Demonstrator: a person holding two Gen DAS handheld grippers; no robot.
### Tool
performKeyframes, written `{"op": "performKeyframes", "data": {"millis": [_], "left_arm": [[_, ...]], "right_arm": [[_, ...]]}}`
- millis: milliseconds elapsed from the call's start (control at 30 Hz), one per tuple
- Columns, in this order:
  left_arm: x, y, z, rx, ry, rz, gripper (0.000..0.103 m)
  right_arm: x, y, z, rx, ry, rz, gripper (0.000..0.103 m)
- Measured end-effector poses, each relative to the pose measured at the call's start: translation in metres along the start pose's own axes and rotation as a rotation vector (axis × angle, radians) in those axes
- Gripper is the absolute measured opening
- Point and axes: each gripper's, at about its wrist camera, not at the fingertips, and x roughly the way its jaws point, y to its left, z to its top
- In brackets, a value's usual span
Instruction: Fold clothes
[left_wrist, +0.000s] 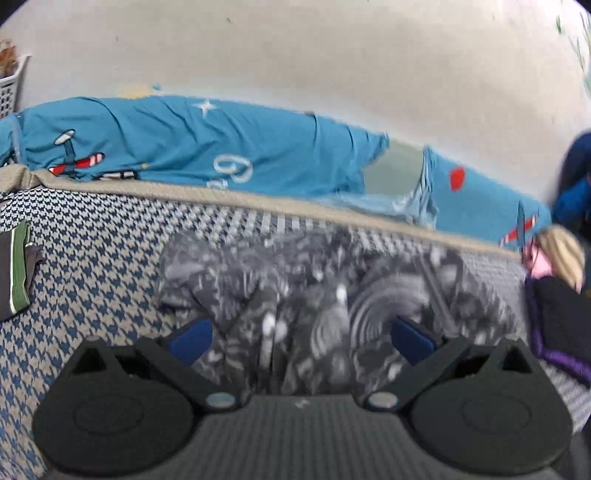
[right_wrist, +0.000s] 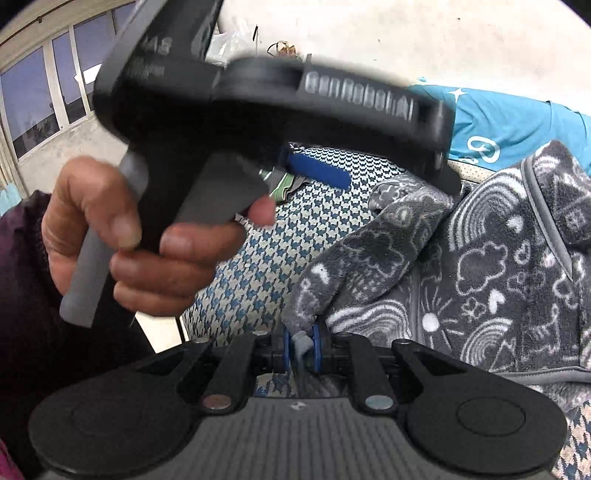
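Garment: a grey fleece top (right_wrist: 509, 266) printed with white rainbows, clouds and hearts lies spread on a blue-and-cream houndstooth bed cover (right_wrist: 255, 254); in the left wrist view the same fleece top (left_wrist: 332, 295) sits just ahead of the left tongs, blurred.
Handling: it looks plush, thick and limp, and probably light; it should drape and sag from any single hold, with little slip against the pads.
Where to hold: by judgement, the piped hems, cuff and sleeve ends give the firmest bite; pinching two corners apart would keep a fold edge straight.
Right tongs (right_wrist: 303, 349): nearly closed, the blue pads pinching the tip of a sleeve (right_wrist: 369, 251) that rises from them.
Left tongs (left_wrist: 301, 341): spread wide, nothing between the blue pads, poised over the fleece.
Left hand (right_wrist: 122, 236): gripping the grey handle of the left tool, seen from the right wrist view.
Writing: raised lettering on the left tool's body (right_wrist: 360, 94) is too blurred to read reliably.
Other print: a teal sheet (left_wrist: 184, 144) behind shows aeroplanes, a star and partial white letters, not legible.
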Motion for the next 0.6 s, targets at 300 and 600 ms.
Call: {"op": "performKeyframes", "data": {"millis": [300,600], "left_arm": [[0.028,0.017,-0.027,-0.034,0.121,0.171,0.103],[0.031,0.033,-0.036,-0.074,0.135,0.273,0.103]], "right_arm": [[-0.021,-0.004,-0.005,-0.024,-0.008,-0.046,0.020],[-0.069,-0.025,-0.006,0.032,-0.102,-0.188,0.031]]}}
